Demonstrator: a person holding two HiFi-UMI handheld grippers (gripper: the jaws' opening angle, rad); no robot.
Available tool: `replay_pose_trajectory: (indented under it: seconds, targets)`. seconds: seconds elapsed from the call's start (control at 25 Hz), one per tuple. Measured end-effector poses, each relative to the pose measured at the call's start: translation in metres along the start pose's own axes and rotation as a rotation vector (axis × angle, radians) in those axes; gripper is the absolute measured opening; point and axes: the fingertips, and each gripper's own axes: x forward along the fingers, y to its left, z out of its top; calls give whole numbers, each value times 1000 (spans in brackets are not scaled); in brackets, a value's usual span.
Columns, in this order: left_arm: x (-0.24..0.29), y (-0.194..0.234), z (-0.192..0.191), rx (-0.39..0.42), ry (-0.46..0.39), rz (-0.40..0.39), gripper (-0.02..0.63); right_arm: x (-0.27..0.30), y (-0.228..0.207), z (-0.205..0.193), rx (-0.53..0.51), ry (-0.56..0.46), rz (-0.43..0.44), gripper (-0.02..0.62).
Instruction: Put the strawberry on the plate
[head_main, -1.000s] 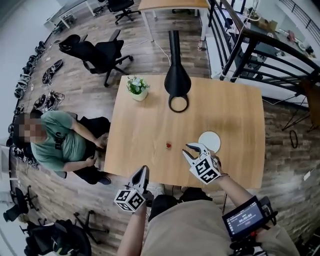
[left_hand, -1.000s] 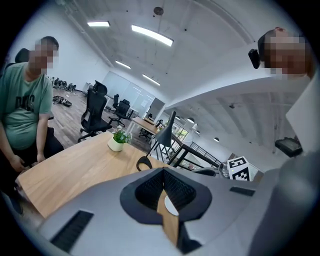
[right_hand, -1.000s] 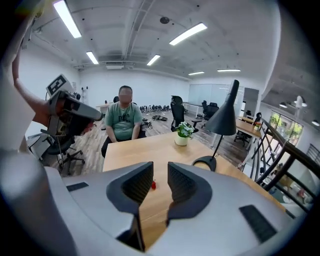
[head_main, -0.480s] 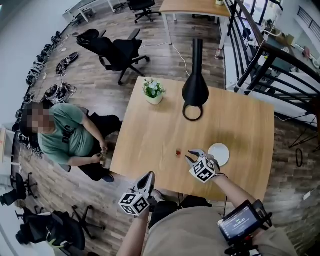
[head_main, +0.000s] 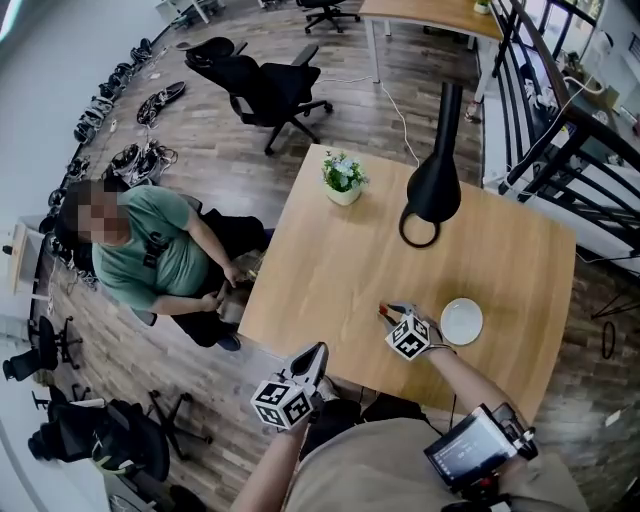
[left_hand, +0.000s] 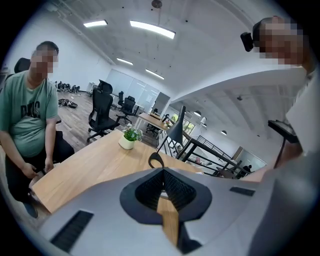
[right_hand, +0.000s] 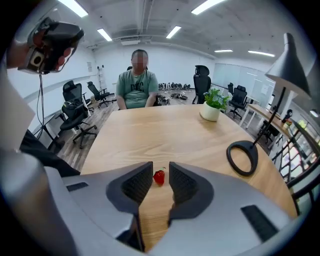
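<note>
Smooth wooden table (head_main: 330, 250) bears glossy red strawberry (right_hand: 159, 176), round white plate (head_main: 461, 321).

Table (head_main: 330, 250): was pale wood, matt, fine straight grain.
Strawberry (right_hand: 159, 177): had red, glossy skin.
Plate (head_main: 462, 321): looked white and smooth.
Lamp (head_main: 435, 185): was black, matt finish.
Right gripper (right_hand: 160, 169): had a grey matt plastic shell; pads (right_hand: 139, 184) were black, ribbed.
Floor (head_main: 230, 170): was wood plank, low sheen.
</note>
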Motion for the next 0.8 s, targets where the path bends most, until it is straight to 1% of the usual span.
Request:
replay_pose_trajectory:
  seconds: [0.04, 0.12, 0.28, 0.4, 0.56, 0.8]
  targets:
    - [1, 2, 1, 2, 3, 1, 3, 8, 1, -3, -4, 12, 7, 84]
    - [3, 5, 3, 3, 7, 1, 3, 23, 3, -10, -3, 39, 23, 115]
    - [11, 10, 5, 6, 24, -5, 3, 51, 0, -25, 4, 98, 36, 115]
    - [18, 7, 4, 18, 47, -17, 3, 63, 0, -31, 6, 123, 46, 115]
    - [23, 5, 3, 34, 70, -29, 3, 76, 3, -33, 24, 131, 57, 115]
    - [22, 9, 2, 27, 78, -20, 3, 85, 6, -25, 26, 110, 67, 115]
